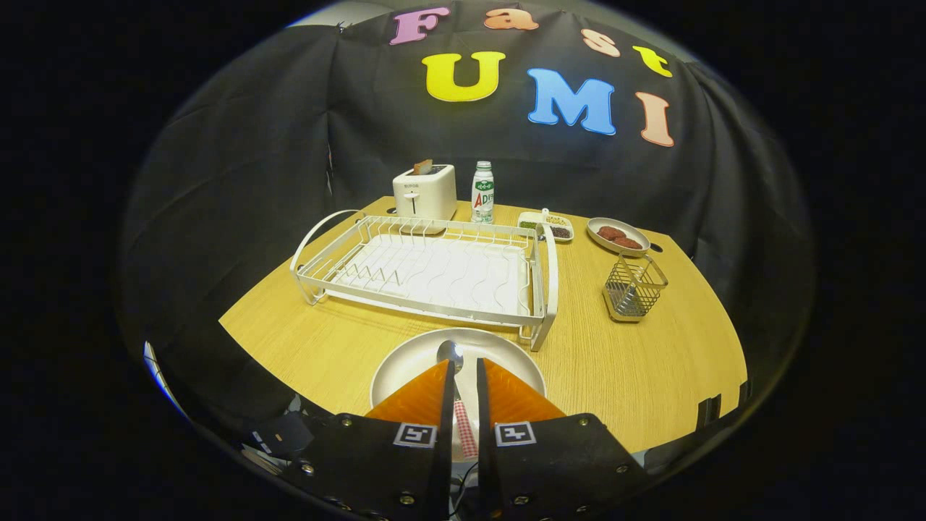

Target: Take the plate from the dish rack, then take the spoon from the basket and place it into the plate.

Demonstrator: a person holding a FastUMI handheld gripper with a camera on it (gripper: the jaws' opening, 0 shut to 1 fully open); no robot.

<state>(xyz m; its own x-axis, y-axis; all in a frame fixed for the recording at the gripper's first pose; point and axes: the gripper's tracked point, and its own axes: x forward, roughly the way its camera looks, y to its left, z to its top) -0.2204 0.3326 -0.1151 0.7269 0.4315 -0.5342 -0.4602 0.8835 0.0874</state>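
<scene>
Gripping the spoon [457,376], the gripper [463,369] hangs over the plate [405,362]: both orange fingers [423,398] are drawn nearly together, and the spoon's handle, with a red-and-white checked section, runs down the narrow gap between them and appears pinched from both sides. The spoon's shiny bowl projects just ahead of the fingertips, over the inside of the plate; whether it touches the plate surface cannot be told. The plate, pale and round, lies flat on the wooden table [636,362], directly in front of the dish rack [434,271] and close to its near right corner. The white wire dish rack stands beyond the plate with nothing in its slots. The wire basket [634,288] stands upright, well apart from the rack on its right. Further back sit a white toaster [425,192] with a slice in its slot, a bottle [482,192] just beside it, a small divided tray [548,226], and a dish [617,235] carrying two dark reddish rounds.
</scene>
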